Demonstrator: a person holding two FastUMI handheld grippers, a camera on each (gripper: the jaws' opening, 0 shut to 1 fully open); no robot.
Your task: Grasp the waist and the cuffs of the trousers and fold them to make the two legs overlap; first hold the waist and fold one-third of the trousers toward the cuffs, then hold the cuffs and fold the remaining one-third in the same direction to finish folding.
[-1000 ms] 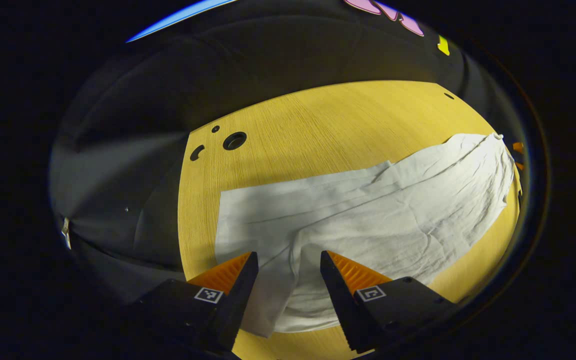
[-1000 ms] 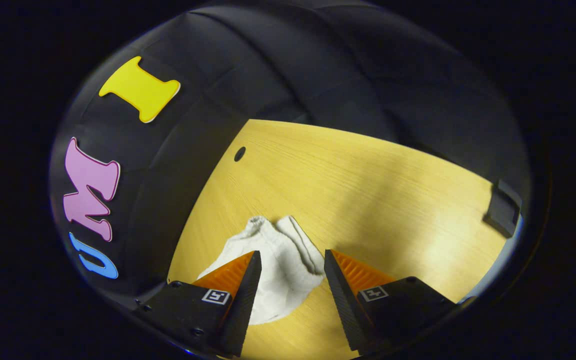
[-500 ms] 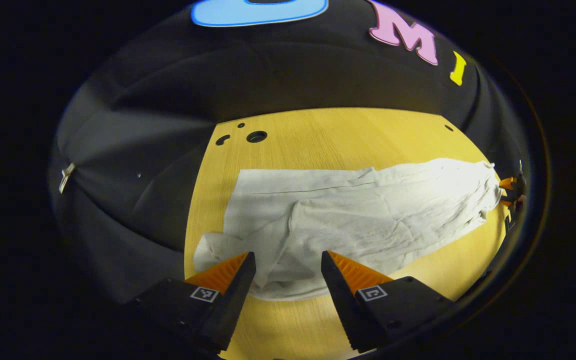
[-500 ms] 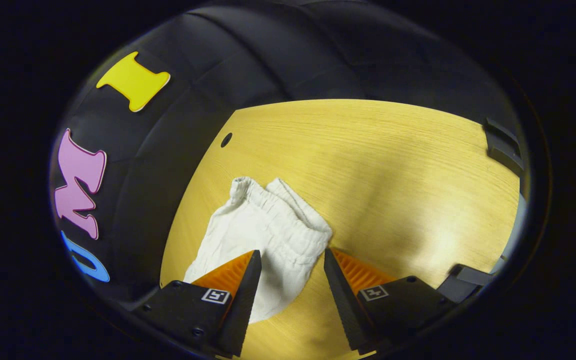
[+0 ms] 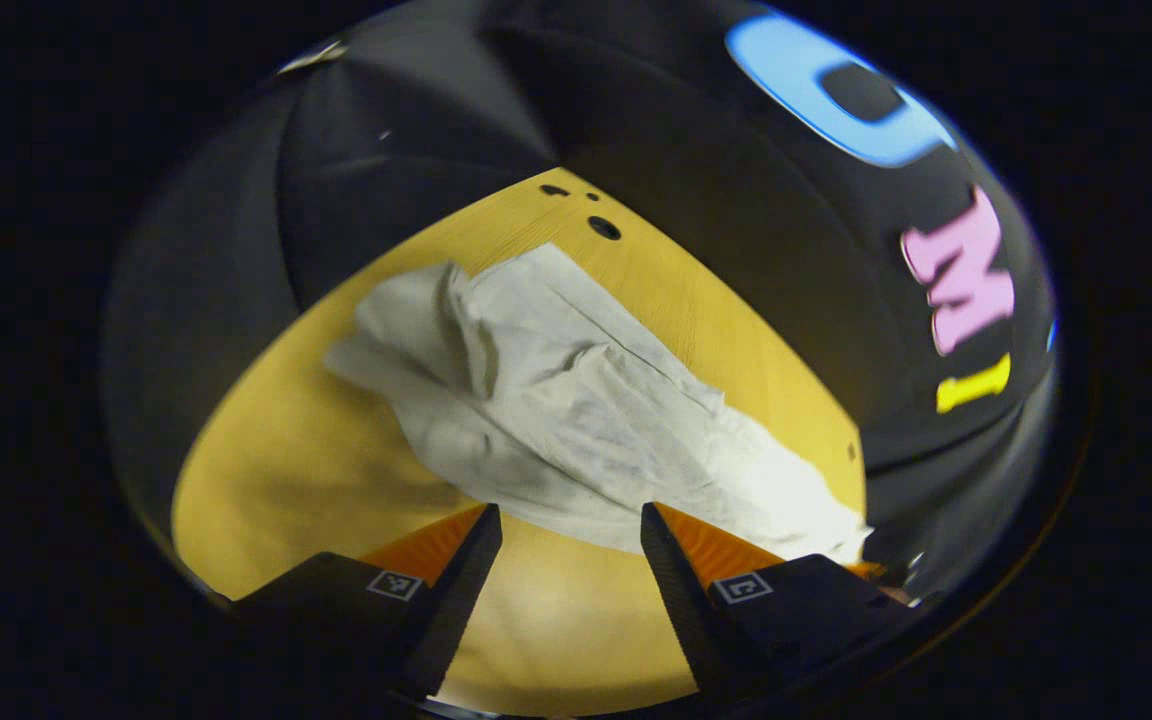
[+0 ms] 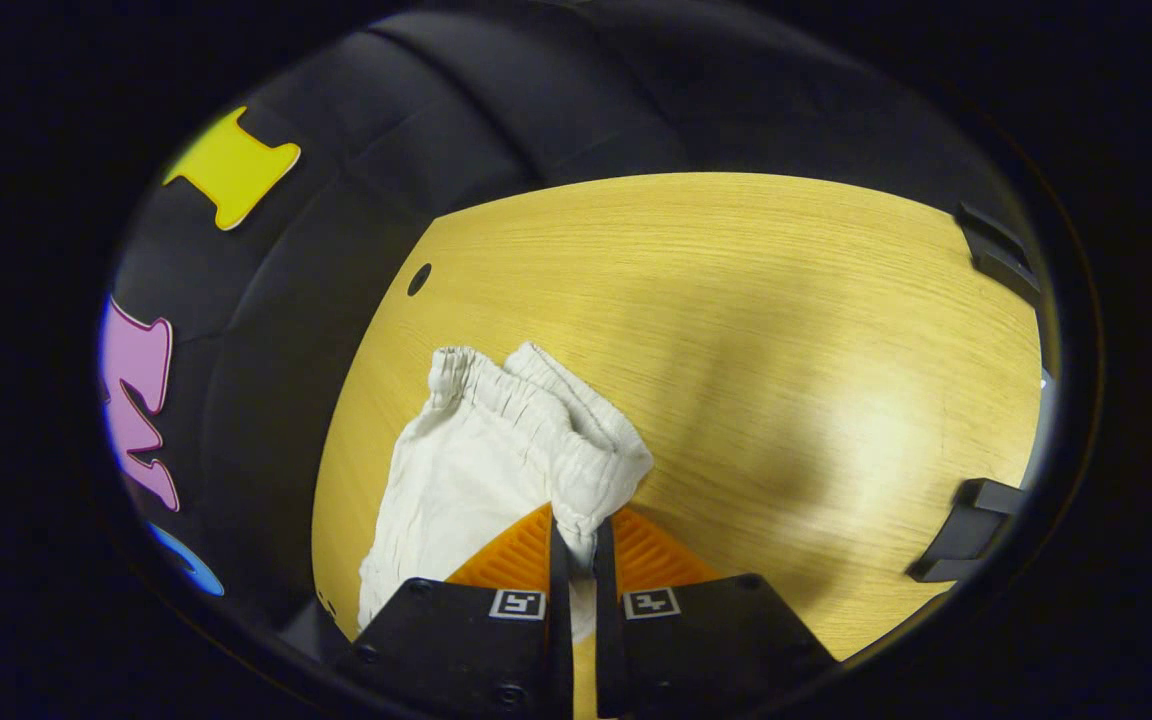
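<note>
Trousers (image 5: 576, 420) lie crumpled on the table (image 6: 786, 330), just ahead of both grippers. Right gripper (image 6: 576, 540) is clenched on the waist (image 6: 536, 400); left gripper (image 5: 566, 530) gapes empty, short of the cloth. Pinch the cuffs squarely before lifting.

In the left gripper view the trousers (image 5: 576, 410) lie on the table (image 5: 276, 470), stretching ahead of the left gripper (image 5: 571, 530) from far left to near right — their near edge just beyond the spread fingertips, bare table between the fingers. A group of holes (image 5: 596, 222) sits in the table behind the trousers' far end. In the right gripper view the waist (image 6: 536, 420) lies ahead and left of the right gripper (image 6: 576, 545), its near corner pinched between the closed fingers — bare table extends to the right.
</note>
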